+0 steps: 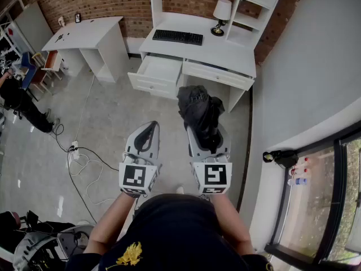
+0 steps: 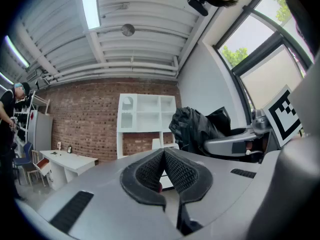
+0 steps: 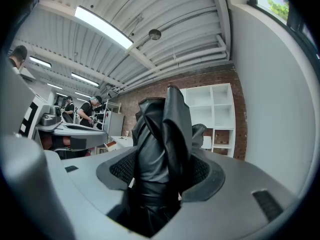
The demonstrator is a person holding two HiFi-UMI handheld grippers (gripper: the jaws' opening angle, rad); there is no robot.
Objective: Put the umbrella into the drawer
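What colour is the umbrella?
Black. The umbrella shows best in the right gripper view.

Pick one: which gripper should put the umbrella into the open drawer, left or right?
Right. The right gripper is closed on the black umbrella, and the open drawer lies ahead of it. The left gripper is shut and empty, so it would probably need a handover first.

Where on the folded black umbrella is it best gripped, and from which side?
Its tighter lower part, jaws closing from both sides, as the right gripper holds the umbrella now. The fabric bunches loose and wide at the far end, where pads would probably slip; nearer the base the bundle is narrower.
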